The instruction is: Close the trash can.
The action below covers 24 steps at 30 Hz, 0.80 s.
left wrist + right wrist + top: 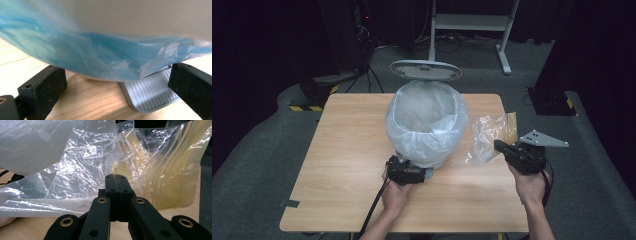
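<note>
Dark room around my wooden table [342, 165]: left hand-held gripper [408, 172], jaws apart, at the lined bin's [427, 120] pedal [152, 93], right hand-held gripper [507, 148] clamped on the clear bag [487, 135] beside the bin; next, likely carry it over the rim and release.

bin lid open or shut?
Open: the lid stands tipped back behind the bin, whose liner-covered mouth is exposed.

black tongs [117, 178], brass rivets, trailing black cable [374, 205]
</note>
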{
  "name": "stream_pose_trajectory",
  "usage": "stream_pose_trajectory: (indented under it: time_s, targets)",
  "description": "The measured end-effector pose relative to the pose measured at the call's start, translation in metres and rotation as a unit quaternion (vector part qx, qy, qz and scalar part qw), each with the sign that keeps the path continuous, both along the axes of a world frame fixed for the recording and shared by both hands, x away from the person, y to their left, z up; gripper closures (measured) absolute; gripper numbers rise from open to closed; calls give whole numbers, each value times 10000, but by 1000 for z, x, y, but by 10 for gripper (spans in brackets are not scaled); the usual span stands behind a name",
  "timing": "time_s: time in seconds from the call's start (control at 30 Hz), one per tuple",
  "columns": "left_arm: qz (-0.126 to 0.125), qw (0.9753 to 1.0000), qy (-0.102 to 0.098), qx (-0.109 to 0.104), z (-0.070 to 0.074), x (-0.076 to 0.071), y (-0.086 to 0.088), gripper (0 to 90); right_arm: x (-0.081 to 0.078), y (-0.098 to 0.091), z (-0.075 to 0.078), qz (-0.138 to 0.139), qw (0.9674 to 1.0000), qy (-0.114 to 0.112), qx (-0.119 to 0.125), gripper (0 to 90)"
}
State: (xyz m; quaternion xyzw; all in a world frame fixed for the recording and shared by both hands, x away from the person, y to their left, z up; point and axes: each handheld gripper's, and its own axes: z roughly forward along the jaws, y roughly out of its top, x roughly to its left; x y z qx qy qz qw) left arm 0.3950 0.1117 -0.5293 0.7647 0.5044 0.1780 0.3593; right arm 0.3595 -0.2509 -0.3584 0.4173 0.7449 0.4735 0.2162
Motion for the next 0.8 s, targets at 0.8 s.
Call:
stream_pose_trajectory:
  time_s: [0.8]
  targets:
    - [-57,10000,28,74,1,0,1,18,11,14,31,266,9996,-59,23,895]
